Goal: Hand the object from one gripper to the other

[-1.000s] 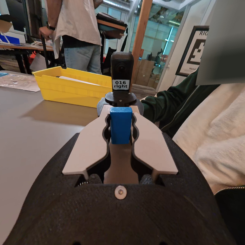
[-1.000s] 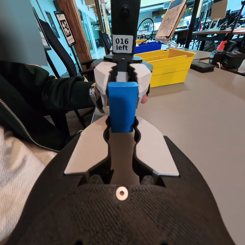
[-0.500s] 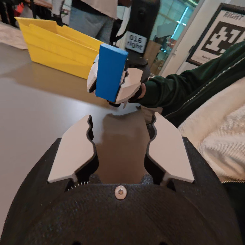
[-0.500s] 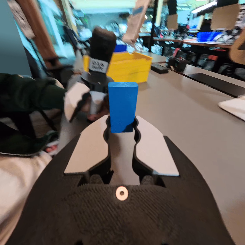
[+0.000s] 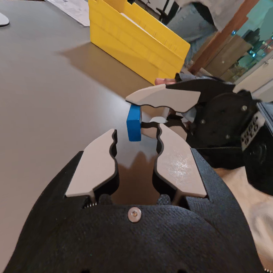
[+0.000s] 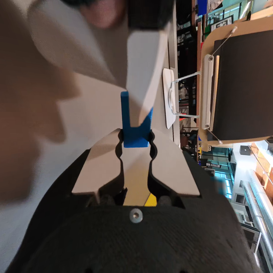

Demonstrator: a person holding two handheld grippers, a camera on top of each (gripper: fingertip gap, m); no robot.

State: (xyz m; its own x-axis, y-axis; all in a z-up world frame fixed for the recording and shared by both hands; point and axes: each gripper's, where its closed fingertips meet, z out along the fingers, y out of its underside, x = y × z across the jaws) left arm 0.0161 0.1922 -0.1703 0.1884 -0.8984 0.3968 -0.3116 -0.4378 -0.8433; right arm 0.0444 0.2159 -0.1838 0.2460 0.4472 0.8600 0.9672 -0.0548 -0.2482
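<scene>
Spanning the left of the left wrist view, a grey table point(image 5: 44, 96) carries a white rounded object point(image 5: 3, 20) at its far-left edge and a sheet of paper point(image 5: 73, 10) beside a yellow plastic bin point(image 5: 133, 44). A pale flat item point(image 5: 133, 22) shows just above the near wall of the bin; what it is cannot be told. Behind the bin stands a person in jeans point(image 5: 190, 25), next to a wooden post point(image 5: 221, 42).

At centre, the left gripper point(image 5: 136, 133) has its jaws spread with nothing between them. The blue block point(image 5: 133, 124) hangs just ahead of the tips, apart from both, slightly nearer the right-hand finger. To the right, the right gripper point(image 5: 133, 113) lies turned on its side; its upper finger point(image 5: 162, 96) presses the top of the block and its lower finger point(image 5: 149, 131) shows below it, so the block is pinched above the table.

Right wrist view: a blurred pale shape fills the left. At centre, the right gripper point(image 6: 135, 136) pinches the near end of the blue block point(image 6: 135, 138) at its fingertips, the block running forward from them. A blurred white finger of the left gripper point(image 6: 144, 73) crosses in front of the block's far part; contact cannot be told. To the right stand a white stand base point(image 6: 169, 97) and a board-backed dark panel point(image 6: 242, 82).
</scene>
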